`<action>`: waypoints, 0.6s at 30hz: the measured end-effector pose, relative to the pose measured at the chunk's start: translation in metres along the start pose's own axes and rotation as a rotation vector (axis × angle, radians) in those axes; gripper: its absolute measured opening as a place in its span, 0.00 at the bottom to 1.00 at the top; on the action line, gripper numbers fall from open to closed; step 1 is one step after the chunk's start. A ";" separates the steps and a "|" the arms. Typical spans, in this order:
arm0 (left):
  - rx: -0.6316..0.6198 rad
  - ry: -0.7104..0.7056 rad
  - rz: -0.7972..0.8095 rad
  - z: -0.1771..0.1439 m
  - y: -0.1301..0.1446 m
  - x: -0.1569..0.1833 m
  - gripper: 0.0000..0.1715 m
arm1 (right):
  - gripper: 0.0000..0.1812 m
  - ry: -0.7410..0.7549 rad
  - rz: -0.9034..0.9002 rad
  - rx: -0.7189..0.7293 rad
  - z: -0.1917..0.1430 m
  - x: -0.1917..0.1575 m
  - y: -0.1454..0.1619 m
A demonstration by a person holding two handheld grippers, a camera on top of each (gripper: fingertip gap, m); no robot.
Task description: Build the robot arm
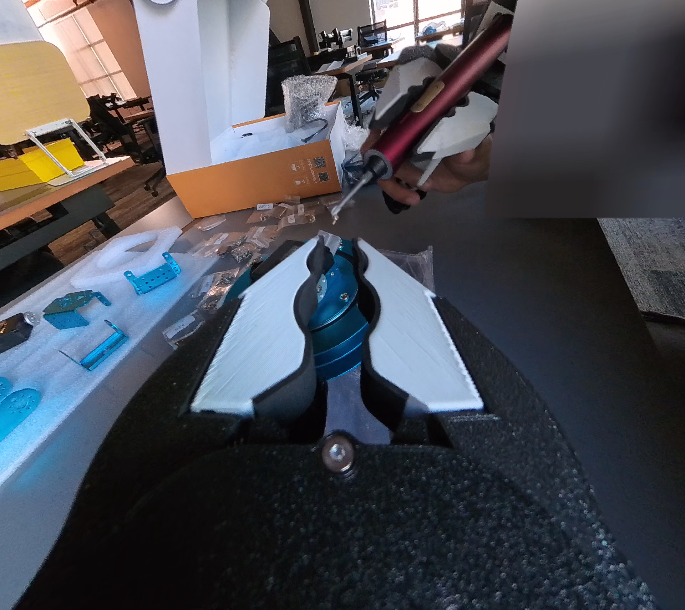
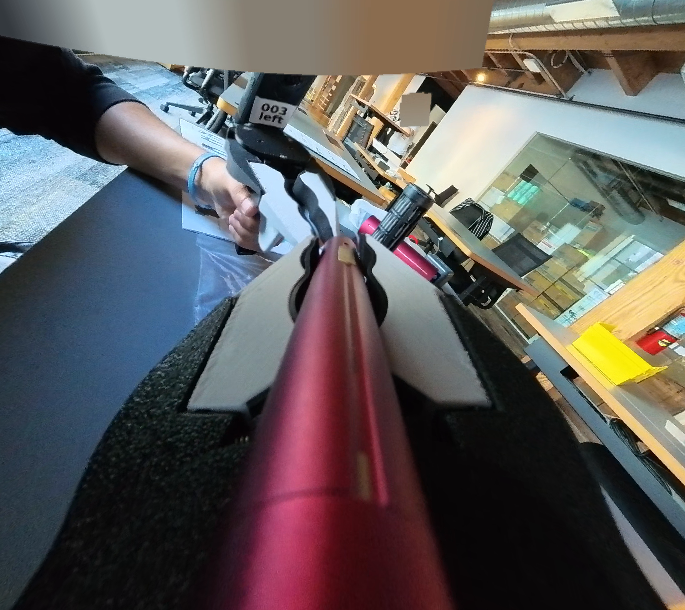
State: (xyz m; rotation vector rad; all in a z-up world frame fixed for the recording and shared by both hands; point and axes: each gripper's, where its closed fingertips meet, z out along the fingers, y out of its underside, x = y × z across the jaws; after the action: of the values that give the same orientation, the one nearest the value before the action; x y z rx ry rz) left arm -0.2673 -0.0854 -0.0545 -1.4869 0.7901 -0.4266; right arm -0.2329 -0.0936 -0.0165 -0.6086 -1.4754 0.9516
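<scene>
The red screwdriver (image 2: 333, 407) looked like matt anodised metal. The blue round part (image 1: 335, 329) shone glossy, metallic. The counter (image 1: 519, 332) was smooth, dark and matt.

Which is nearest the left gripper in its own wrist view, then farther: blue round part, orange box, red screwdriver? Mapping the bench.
1. Blue round part, between the left gripper fingers.
2. Red screwdriver, ahead, upper right.
3. Orange box, farther back, left.

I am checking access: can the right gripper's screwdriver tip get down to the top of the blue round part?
Probably yes: the screwdriver tip hangs above the blue round part, whose top shows between the left gripper's fingers.
</scene>
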 end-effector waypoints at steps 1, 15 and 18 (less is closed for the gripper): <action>0.004 0.005 -0.005 0.000 -0.001 0.000 0.08 | 0.12 -0.002 0.002 0.004 0.000 -0.001 0.000; 0.054 0.014 0.039 -0.004 -0.010 0.007 0.07 | 0.12 -0.070 0.309 0.104 0.000 0.001 -0.005; 0.067 0.010 0.034 -0.005 -0.013 0.006 0.05 | 0.11 -0.080 0.390 0.130 -0.001 0.003 -0.005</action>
State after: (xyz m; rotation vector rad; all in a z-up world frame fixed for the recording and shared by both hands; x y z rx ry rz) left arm -0.2637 -0.0938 -0.0430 -1.4082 0.8006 -0.4305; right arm -0.2321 -0.0934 -0.0106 -0.7866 -1.3768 1.3760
